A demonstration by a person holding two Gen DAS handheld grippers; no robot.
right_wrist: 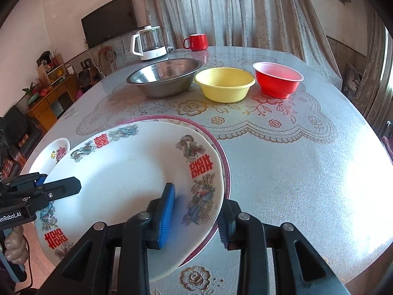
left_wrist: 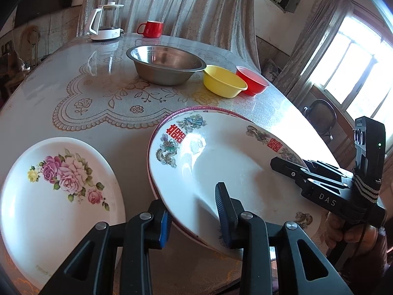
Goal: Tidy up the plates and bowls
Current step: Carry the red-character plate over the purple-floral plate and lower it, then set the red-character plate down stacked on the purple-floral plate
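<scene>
You have the left gripper (left_wrist: 194,217) and right gripper (right_wrist: 196,218) each clamped on opposite rims of the dragon-patterned plate (right_wrist: 137,179), held tilted over a purple-rimmed plate (right_wrist: 227,169) on the table (right_wrist: 294,172).

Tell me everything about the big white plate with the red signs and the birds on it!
The dragon plate is round, glossy white, like glazed ceramic, with red double-happiness signs and colourful dragon and phoenix pictures round its rim. It is empty and tilted, sitting over a plate with a purple rim beneath it. The left gripper pinches one edge and the right gripper the opposite edge, blue fingers above and below the rim. A flower plate lies beside it.
</scene>
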